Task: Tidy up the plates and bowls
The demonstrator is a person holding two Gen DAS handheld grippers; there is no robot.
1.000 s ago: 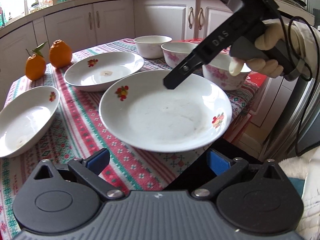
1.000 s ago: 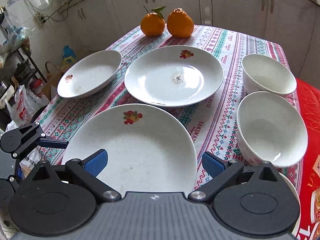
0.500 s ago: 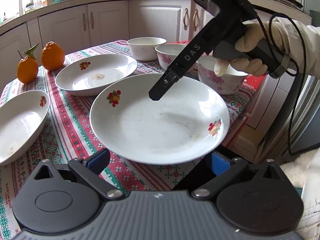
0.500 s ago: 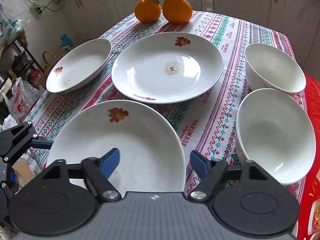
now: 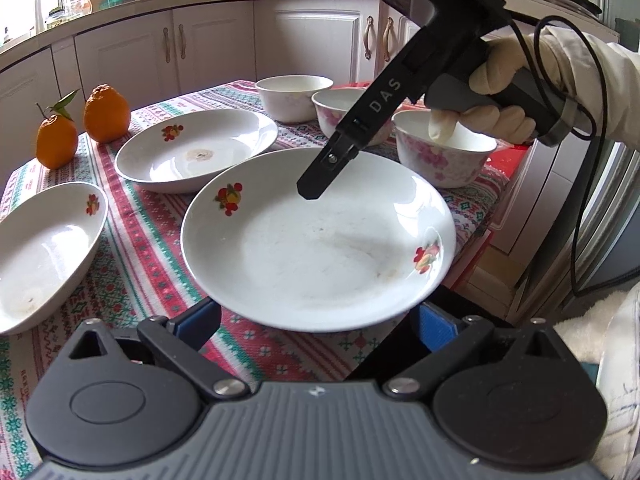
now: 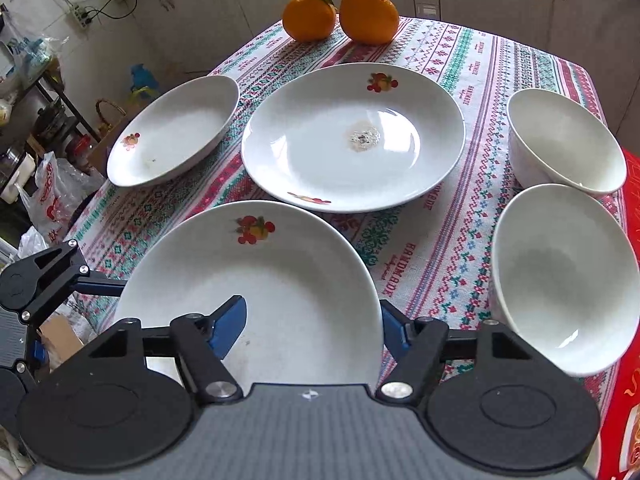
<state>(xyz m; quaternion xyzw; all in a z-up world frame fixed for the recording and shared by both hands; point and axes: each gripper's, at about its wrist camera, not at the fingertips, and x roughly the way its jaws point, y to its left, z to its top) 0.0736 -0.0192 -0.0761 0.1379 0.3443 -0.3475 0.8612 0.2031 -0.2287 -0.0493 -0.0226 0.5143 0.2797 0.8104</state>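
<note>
A white plate with fruit prints (image 5: pixel 320 236) (image 6: pixel 256 280) lies at the table's near corner. My right gripper (image 6: pixel 312 320) straddles its rim, one blue pad above the plate, the other beside the edge, jaws partly closed; whether they pinch it is unclear. It shows in the left wrist view (image 5: pixel 310 190) over the plate. My left gripper (image 5: pixel 316 326) is open, its pads low at the plate's near rim. A second plate (image 6: pixel 352 136) and a deep oval dish (image 6: pixel 172 132) lie behind. Three bowls (image 5: pixel 444 152) (image 5: pixel 294 96) (image 6: pixel 560 276) stand on the right.
Two oranges (image 6: pixel 340 12) sit at the far end of the patterned tablecloth (image 6: pixel 432 248). White cabinets (image 5: pixel 216 48) stand behind the table. The table edge (image 5: pixel 480 236) drops off just right of the near plate. Bags and clutter (image 6: pixel 48 184) lie on the floor at left.
My right gripper has come lower onto the near plate's rim and its jaws have narrowed. The left gripper has stayed open and shifted a little.
</note>
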